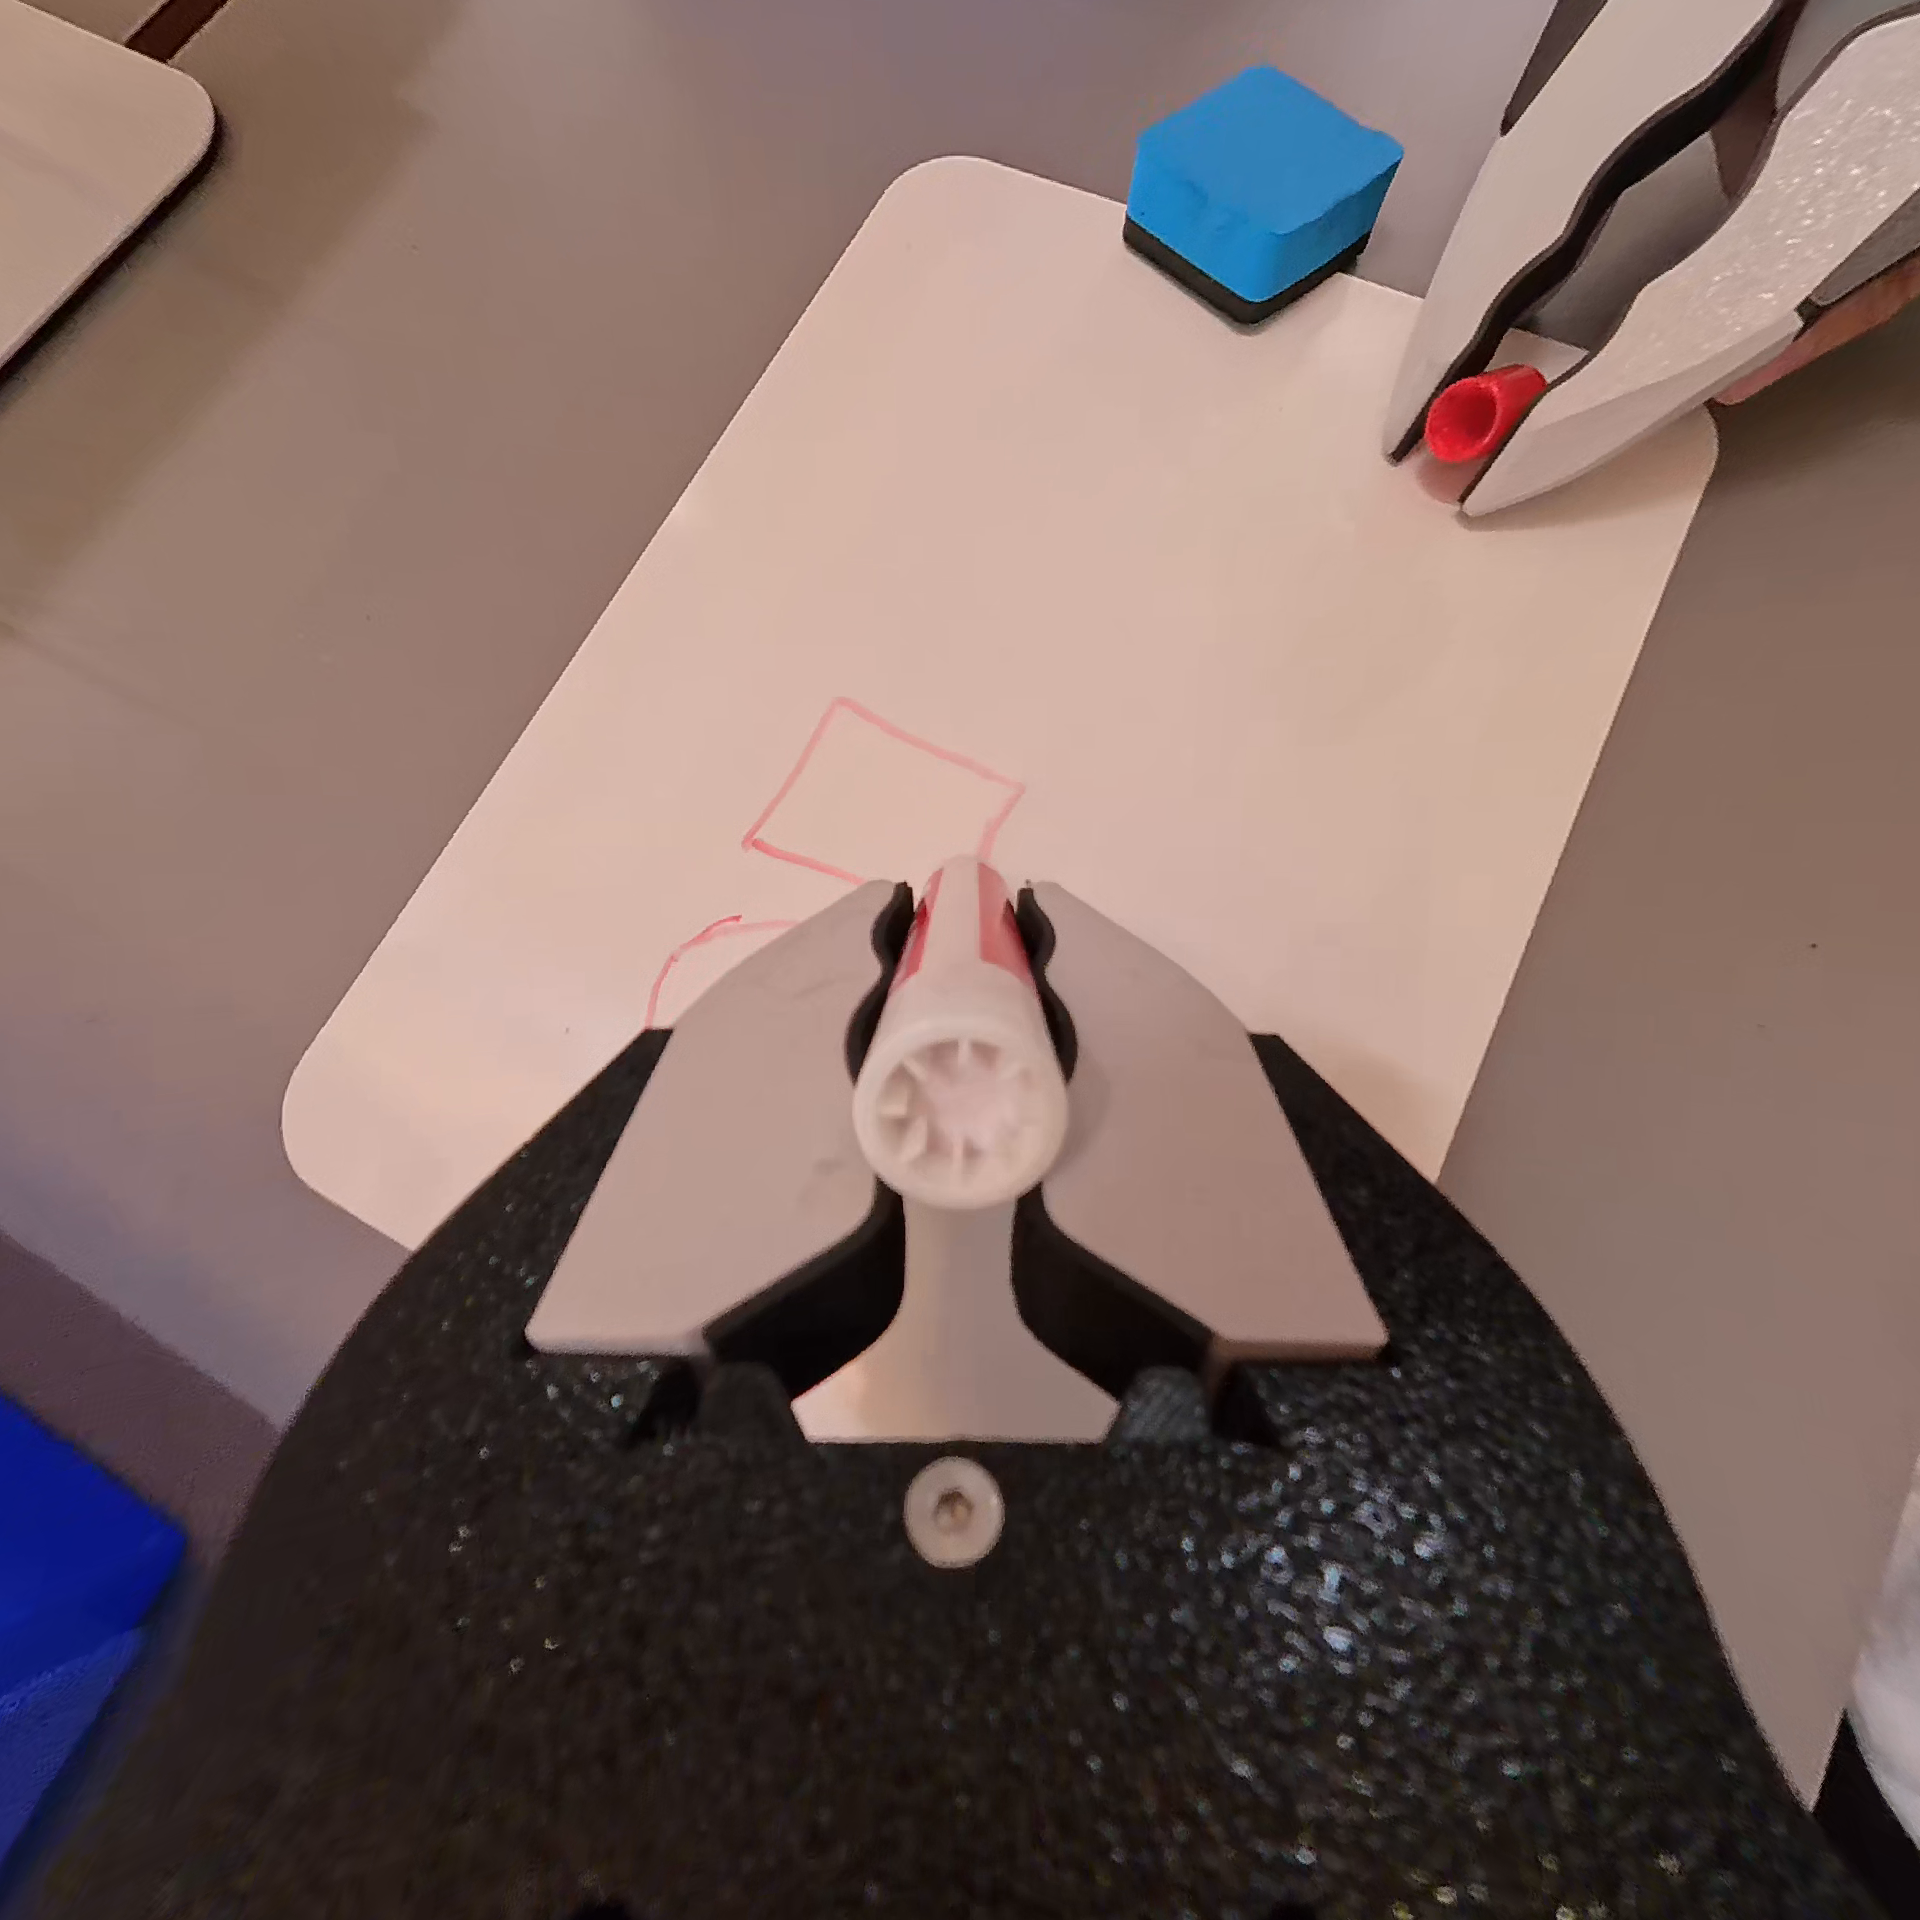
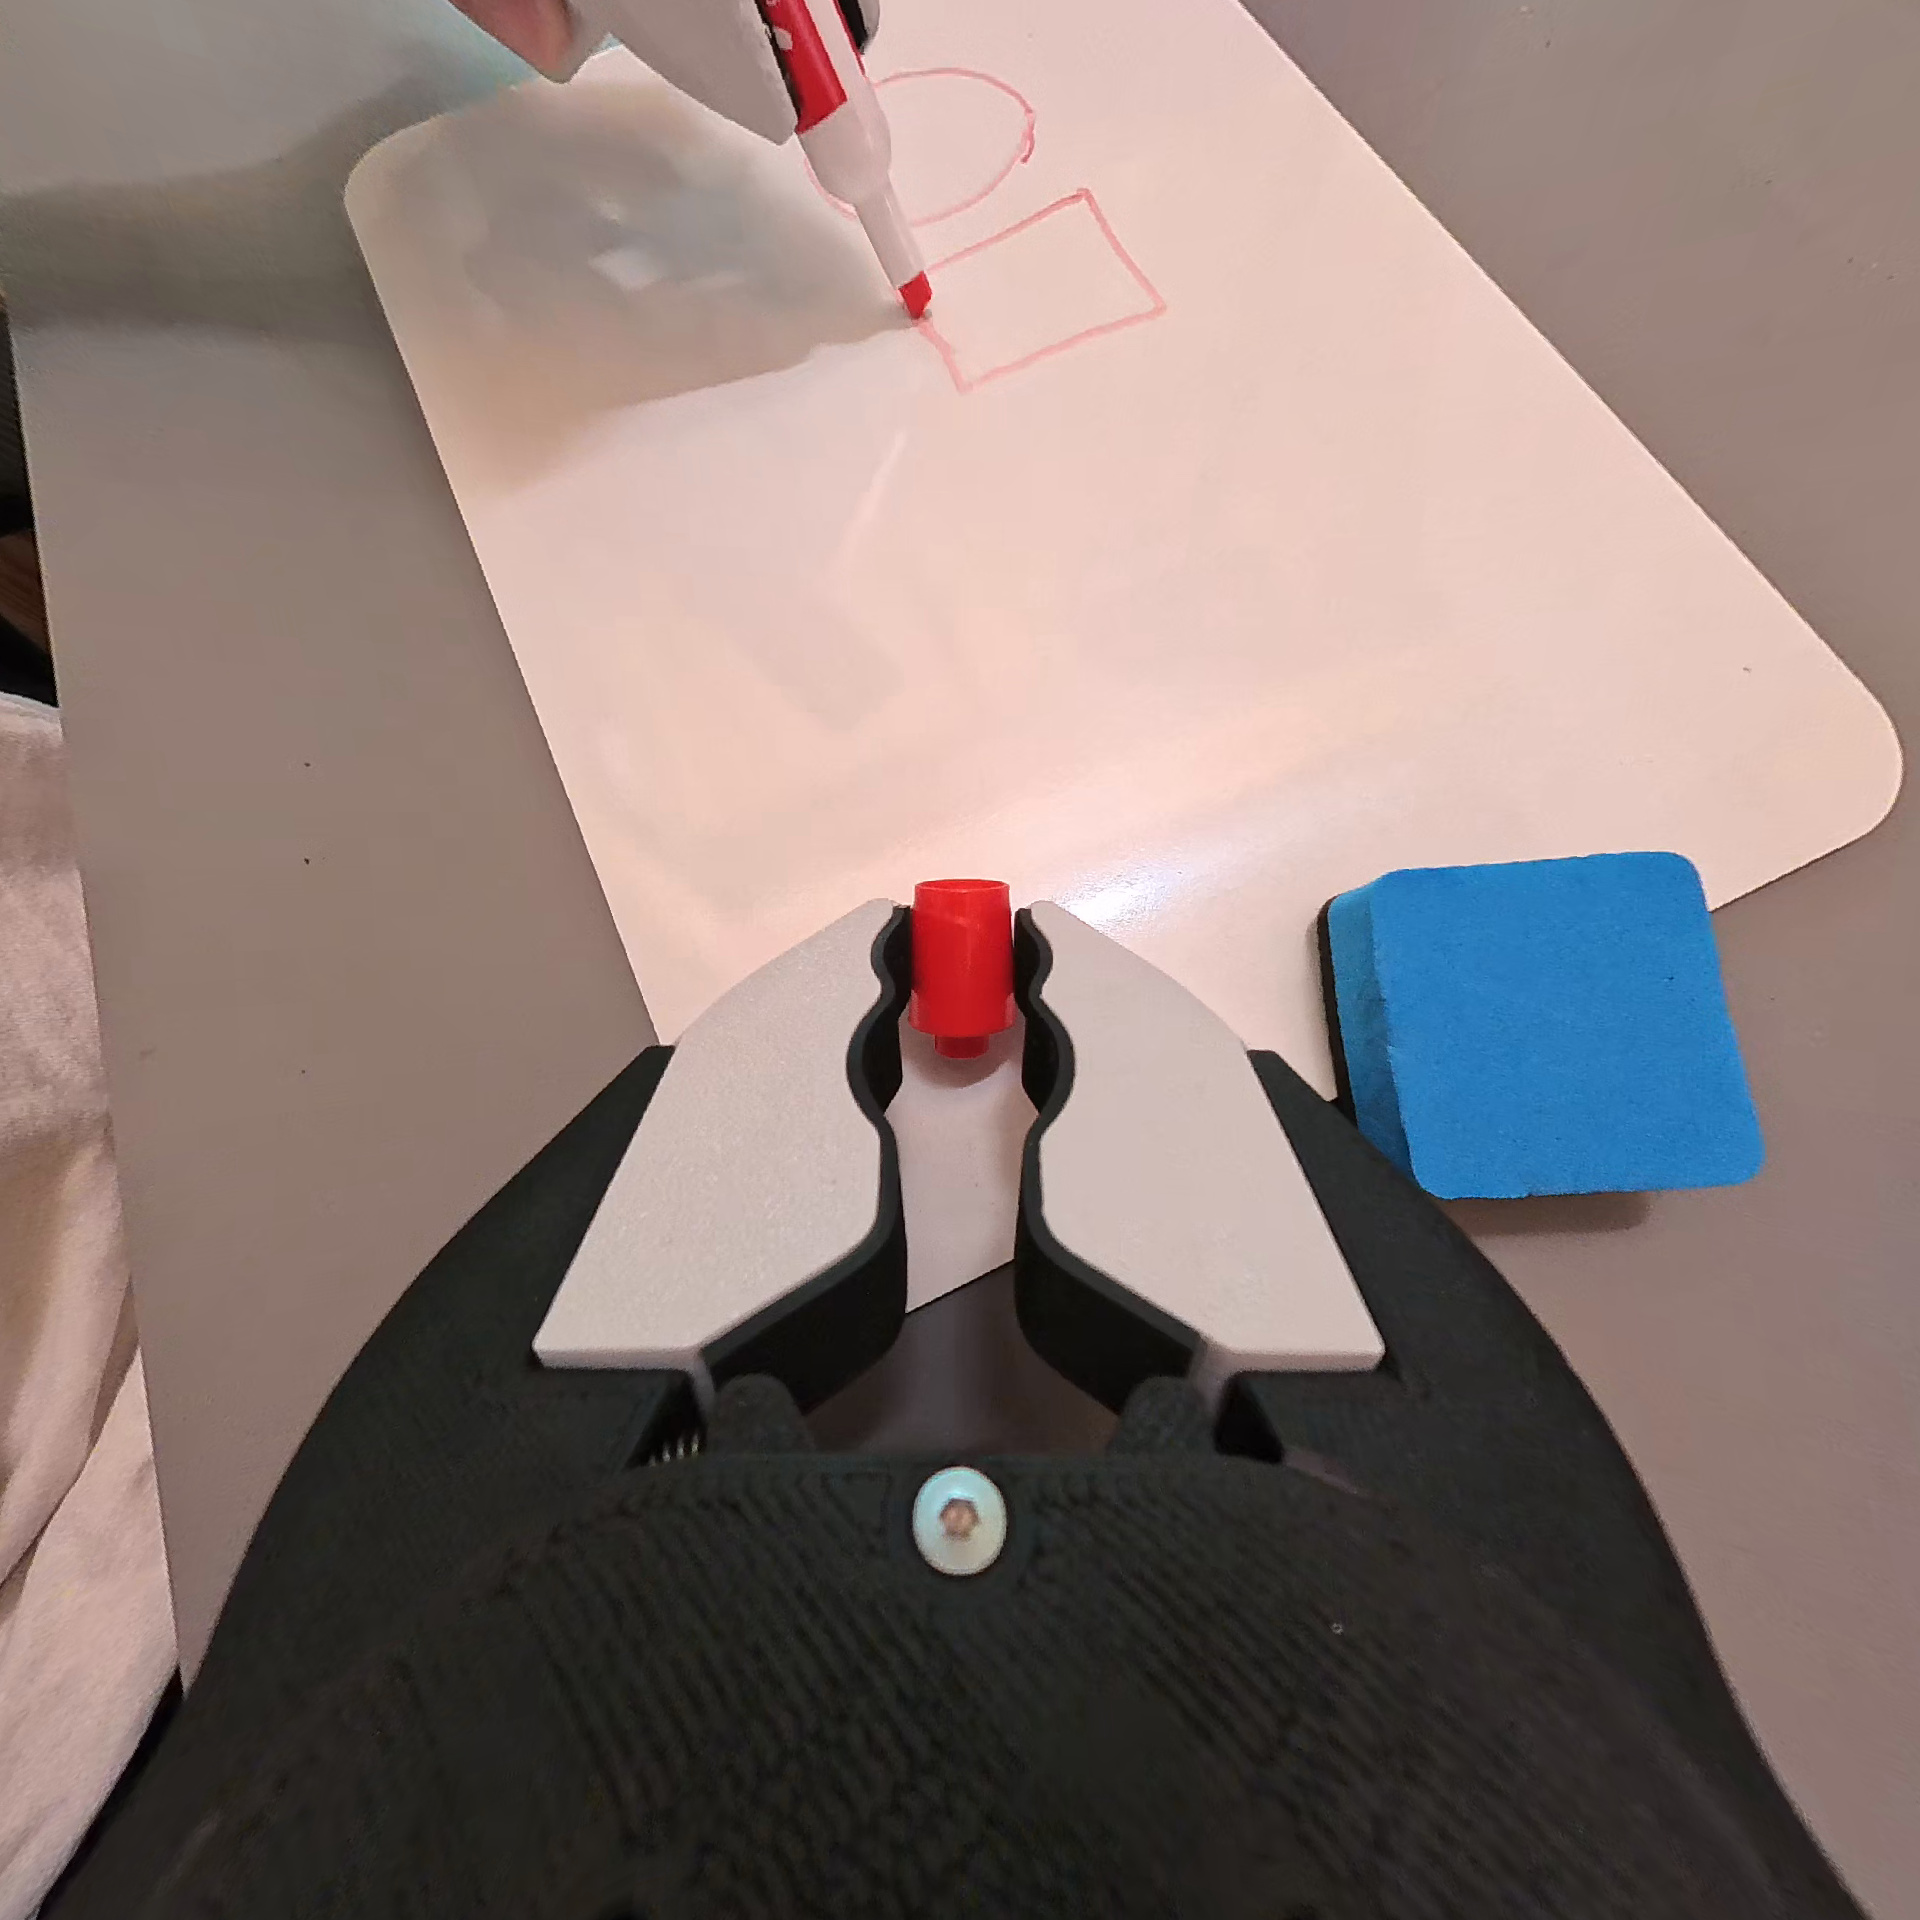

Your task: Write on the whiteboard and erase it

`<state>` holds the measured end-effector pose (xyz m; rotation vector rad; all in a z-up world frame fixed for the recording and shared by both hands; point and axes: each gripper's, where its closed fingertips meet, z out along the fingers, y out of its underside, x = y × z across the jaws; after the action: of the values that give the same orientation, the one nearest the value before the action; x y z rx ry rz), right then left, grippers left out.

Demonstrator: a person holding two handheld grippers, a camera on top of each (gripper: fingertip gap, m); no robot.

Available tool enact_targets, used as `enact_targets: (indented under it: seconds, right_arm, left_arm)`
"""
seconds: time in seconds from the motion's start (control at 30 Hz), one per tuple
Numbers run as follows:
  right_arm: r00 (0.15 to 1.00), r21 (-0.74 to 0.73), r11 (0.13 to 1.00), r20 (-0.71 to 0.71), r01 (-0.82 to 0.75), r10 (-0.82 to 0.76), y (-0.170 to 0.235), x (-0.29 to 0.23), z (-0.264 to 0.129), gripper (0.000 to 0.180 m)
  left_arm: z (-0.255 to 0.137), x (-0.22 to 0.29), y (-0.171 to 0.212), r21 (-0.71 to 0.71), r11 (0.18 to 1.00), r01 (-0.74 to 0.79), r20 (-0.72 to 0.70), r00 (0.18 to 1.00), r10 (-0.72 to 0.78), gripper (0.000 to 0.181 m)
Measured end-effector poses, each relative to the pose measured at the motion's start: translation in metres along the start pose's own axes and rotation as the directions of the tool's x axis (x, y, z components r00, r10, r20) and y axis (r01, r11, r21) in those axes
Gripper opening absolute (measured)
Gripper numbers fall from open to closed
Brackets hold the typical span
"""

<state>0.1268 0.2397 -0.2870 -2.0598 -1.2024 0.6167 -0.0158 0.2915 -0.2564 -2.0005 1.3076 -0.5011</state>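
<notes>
Whiteboard (image 2: 1039, 623) lies flat on the grey table (image 2: 312, 831), bearing a red square (image 2: 1044, 291) and a red circle (image 2: 951, 145). Left gripper (image 1: 961, 894) is closed on a red-and-white marker (image 1: 961, 997); the marker's tip (image 2: 914, 296) touches the board at the square's corner. Right gripper (image 2: 958, 914), over the board's opposite end, is clamped on the red marker cap (image 2: 958, 966). Just right of that gripper sits a blue eraser (image 2: 1538, 1029), overlapping the board's corner.
</notes>
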Motion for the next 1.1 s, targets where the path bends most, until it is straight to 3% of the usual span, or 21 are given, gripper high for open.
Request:
enact_targets:
  seconds: [0.2, 0.53, 1.1]
  right_arm:
    - [1.000, 0.000, 1.000, 0.000, 0.000, 0.000, 0.000, 0.000, 0.000, 0.019]
    - [1.000, 0.000, 1.000, 0.001, 0.002, -0.002, 0.000, 0.000, 0.000, 0.019]
    - [1.000, 0.000, 1.000, 0.003, 0.002, -0.002, 0.000, 0.000, 0.000, 0.019]
  left_arm:
    - [-0.005, -0.002, -0.029, 0.164, 0.984, 0.063, -0.023, 0.998, -0.060, 0.019]
    - [0.034, -0.003, -0.044, 0.059, 0.998, -0.033, -0.023, 0.999, 0.034, 0.019]
    - [0.039, -0.003, -0.037, -0.015, 0.998, -0.068, -0.008, 0.998, 0.068, 0.019]
